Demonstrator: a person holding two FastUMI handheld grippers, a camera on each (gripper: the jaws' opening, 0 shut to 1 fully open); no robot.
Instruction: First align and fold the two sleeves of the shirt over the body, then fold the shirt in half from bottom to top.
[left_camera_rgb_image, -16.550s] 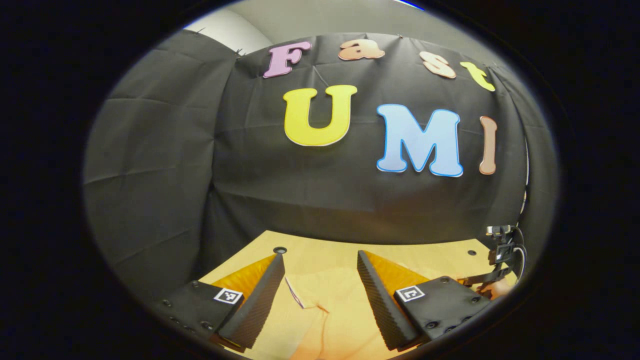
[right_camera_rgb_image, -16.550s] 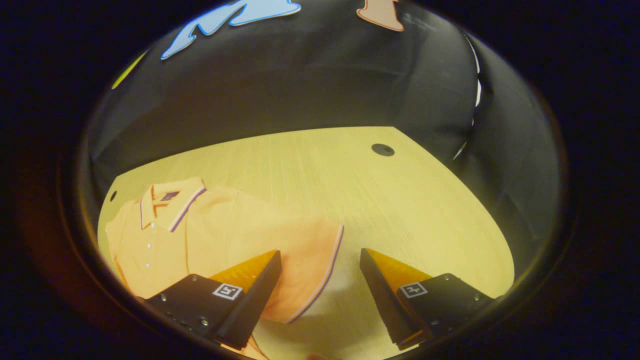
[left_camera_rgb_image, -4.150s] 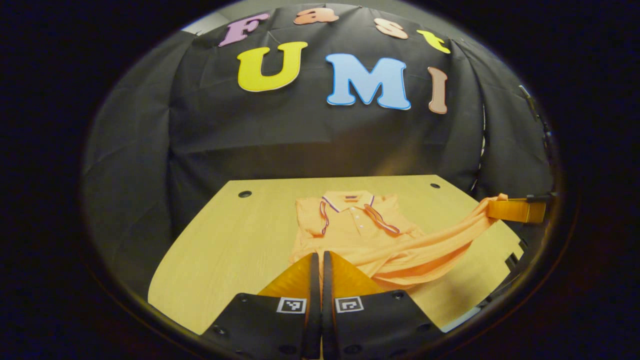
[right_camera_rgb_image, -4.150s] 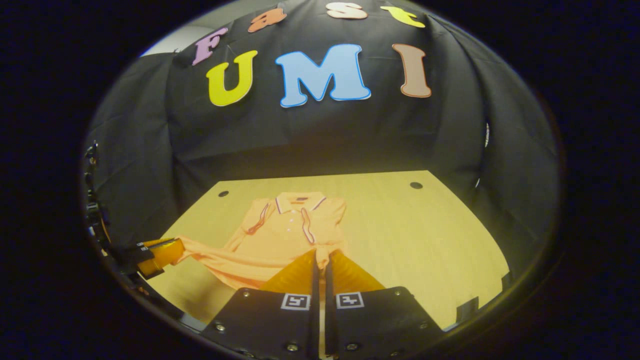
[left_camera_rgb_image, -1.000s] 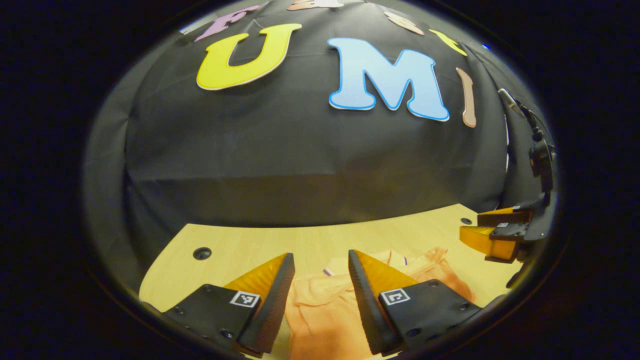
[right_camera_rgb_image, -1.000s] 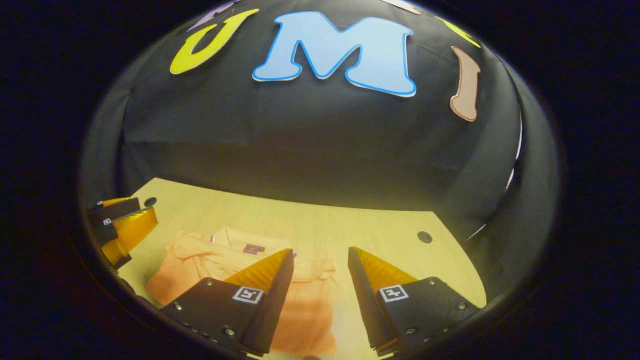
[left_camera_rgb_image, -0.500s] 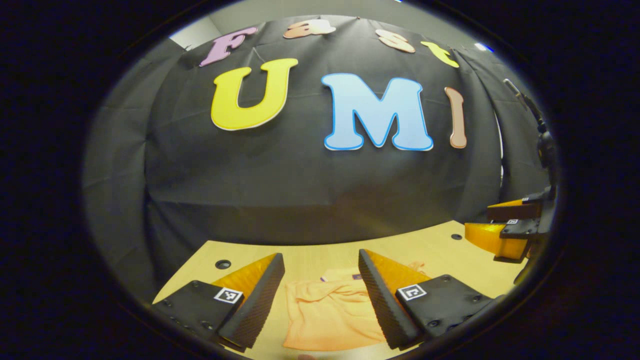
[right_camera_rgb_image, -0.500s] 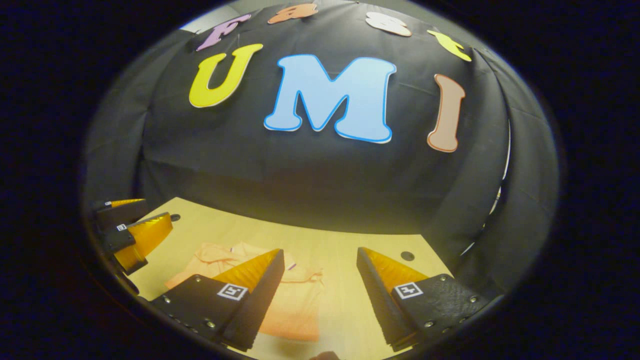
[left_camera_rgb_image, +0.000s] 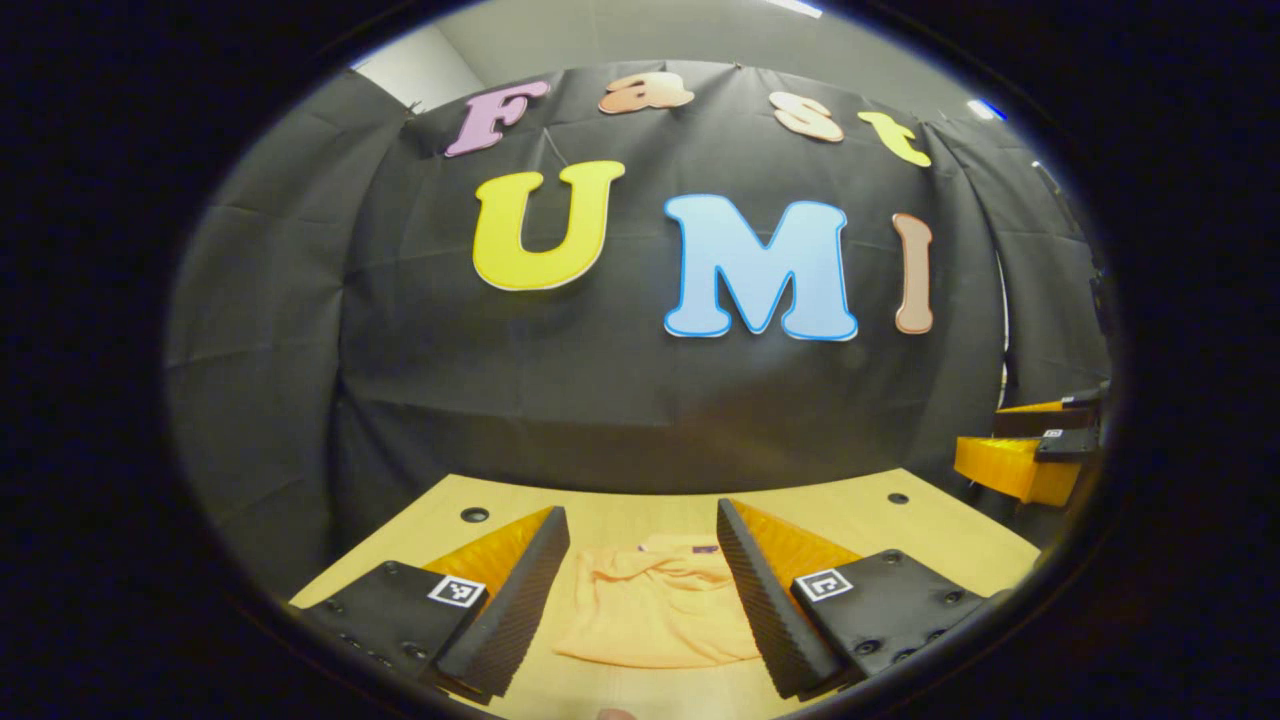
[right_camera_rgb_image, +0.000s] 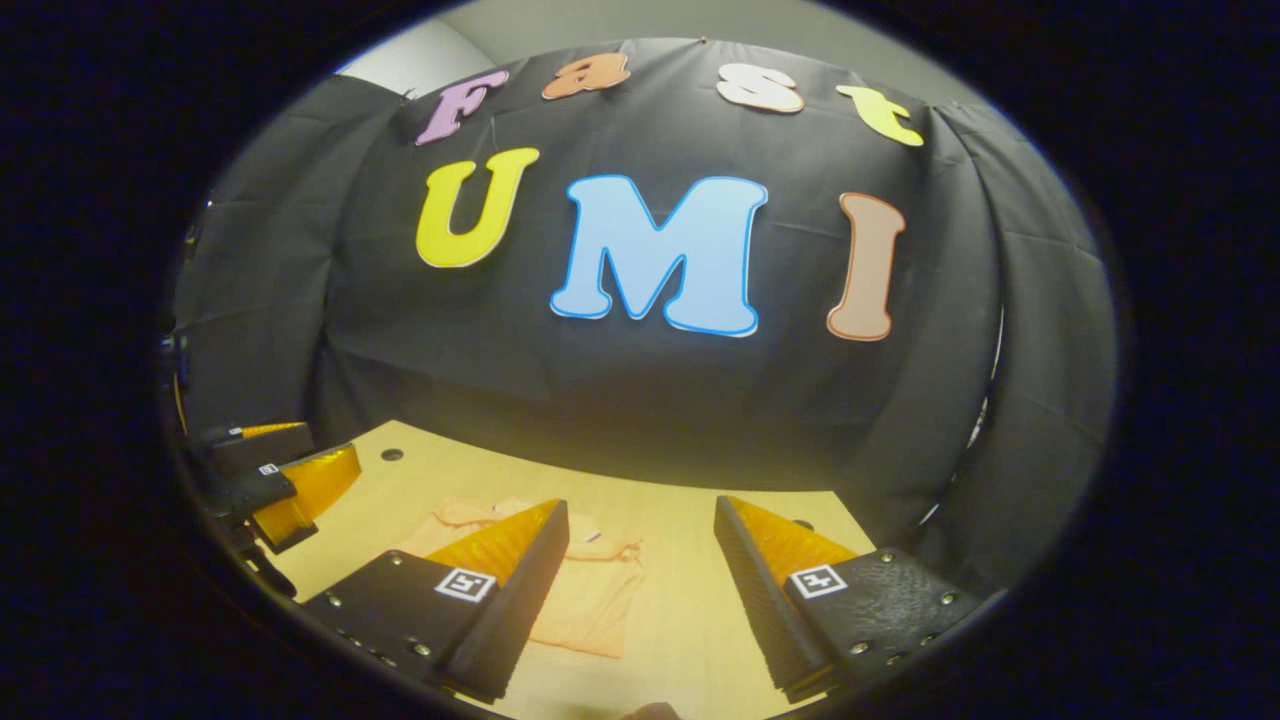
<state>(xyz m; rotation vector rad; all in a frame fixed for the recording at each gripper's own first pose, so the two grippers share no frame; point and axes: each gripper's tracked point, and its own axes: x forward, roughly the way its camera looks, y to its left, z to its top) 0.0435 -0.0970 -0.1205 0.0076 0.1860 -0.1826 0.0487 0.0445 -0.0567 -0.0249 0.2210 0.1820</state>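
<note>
Shirt (left_camera_rgb_image: 655, 615) now folded on bench (left_camera_rgb_image: 900, 525); left gripper (left_camera_rgb_image: 640, 585) and right gripper (right_camera_rgb_image: 640, 580) have backed off, fingers spread, empty. Task looks finished.

Soft matt cloth shirt (left_camera_rgb_image: 655, 610) — smooth pale wood-grain table (left_camera_rgb_image: 900, 530).

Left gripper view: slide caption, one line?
Left tool open above the folded orange polo shirt on the wooden table; right tool at far right.
</note>
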